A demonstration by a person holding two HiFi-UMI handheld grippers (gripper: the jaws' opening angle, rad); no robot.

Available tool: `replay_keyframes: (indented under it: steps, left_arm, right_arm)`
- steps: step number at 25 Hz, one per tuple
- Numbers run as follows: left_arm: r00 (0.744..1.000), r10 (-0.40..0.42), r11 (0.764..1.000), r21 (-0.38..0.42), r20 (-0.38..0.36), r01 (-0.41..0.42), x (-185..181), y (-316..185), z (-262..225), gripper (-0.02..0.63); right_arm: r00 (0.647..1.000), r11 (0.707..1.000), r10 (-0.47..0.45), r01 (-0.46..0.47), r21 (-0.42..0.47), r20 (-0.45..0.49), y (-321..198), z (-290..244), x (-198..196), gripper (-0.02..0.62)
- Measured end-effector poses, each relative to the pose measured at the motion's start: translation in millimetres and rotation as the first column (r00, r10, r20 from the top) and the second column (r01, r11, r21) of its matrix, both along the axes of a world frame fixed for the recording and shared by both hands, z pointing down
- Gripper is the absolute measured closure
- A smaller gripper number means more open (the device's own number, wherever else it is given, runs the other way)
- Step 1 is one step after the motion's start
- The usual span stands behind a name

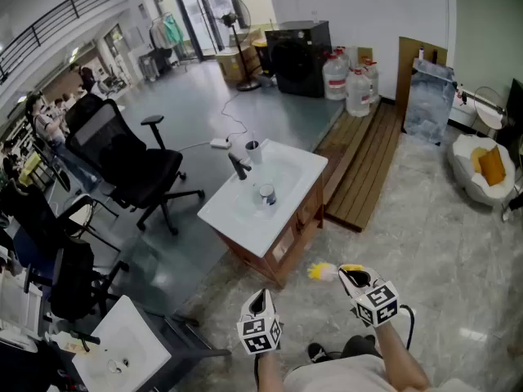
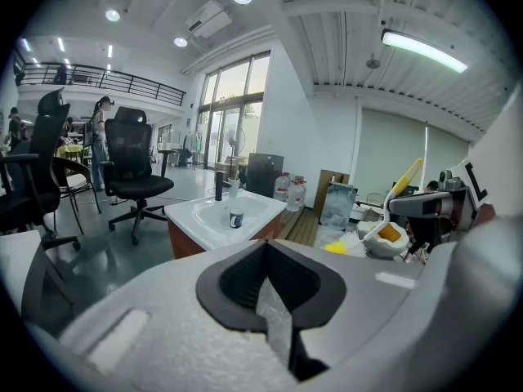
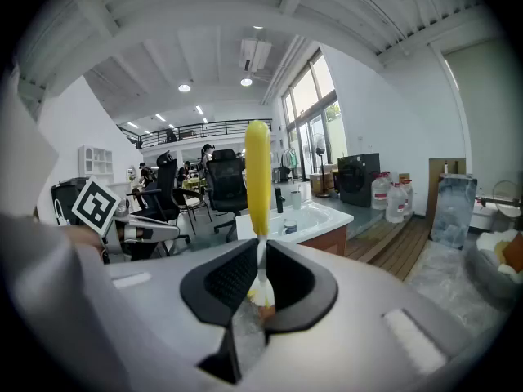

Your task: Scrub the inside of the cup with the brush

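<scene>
Nearest you, left gripper (image 1: 260, 303) is riding closed and empty, likely free for steadying; right gripper (image 1: 353, 279) is clamping the brush (image 3: 257, 170) ready; cup (image 1: 266, 194) is sitting far ahead in the sink (image 1: 225, 219).

Two grey handheld grippers at the bottom of the frame: the left gripper (image 1: 260, 302) and the right gripper (image 1: 353, 278). One yellow-handled plastic brush (image 1: 324, 272) at lower centre. Two white ceramic sinks: the centre sink (image 1: 304, 167) on a wooden cabinet and the lower-left sink (image 1: 131, 333). Two cups at the centre sink: a dark-banded cup (image 1: 266, 194) and a pale cup (image 1: 252, 149). One black faucet (image 1: 239, 167). At least three clear water jugs (image 1: 358, 92), upper right. At least two black office chairs (image 1: 131, 166), left. One pedestal fan (image 1: 237, 11), top.
</scene>
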State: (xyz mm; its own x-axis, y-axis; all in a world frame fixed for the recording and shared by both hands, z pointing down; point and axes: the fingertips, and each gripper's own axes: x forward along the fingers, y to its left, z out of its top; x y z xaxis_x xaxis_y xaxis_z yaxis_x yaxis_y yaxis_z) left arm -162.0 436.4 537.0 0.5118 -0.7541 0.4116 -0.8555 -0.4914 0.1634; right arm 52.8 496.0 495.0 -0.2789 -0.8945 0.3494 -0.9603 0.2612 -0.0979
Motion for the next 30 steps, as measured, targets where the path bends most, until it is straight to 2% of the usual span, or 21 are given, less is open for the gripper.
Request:
replay_keyframes:
  steps: [10,14,16,27,30]
  left_arm:
    - [0.999,0.008,1.0,-0.004,-0.05,-0.009,-15,-10,0,0.6]
    - [0.998,0.014,1.0,-0.017,-0.056,-0.015,-15,-16,5,0.6]
    - [0.998,0.017,1.0,-0.022,-0.054,-0.018,-13,-22,6,0.6]
    - [0.999,-0.034,0.999,-0.042,-0.015,0.033,-4,-105,8,0.6]
    - [0.998,-0.048,0.997,-0.056,-0.037,0.046,14,-140,9,0.6]
  right_arm:
    - [1.0,1.0,0.02,-0.02,0.009,0.008,-5,-1,-3,0.56]
    - [0.997,1.0,0.025,-0.025,0.002,0.068,-9,0,1,0.56]
    - [0.997,1.0,0.029,-0.029,-0.002,0.069,-17,1,6,0.56]
    - [0.994,1.0,0.008,-0.011,0.021,0.113,-110,-4,39,0.56]
    - [0.99,1.0,-0.006,0.004,0.013,0.144,-142,0,58,0.56]
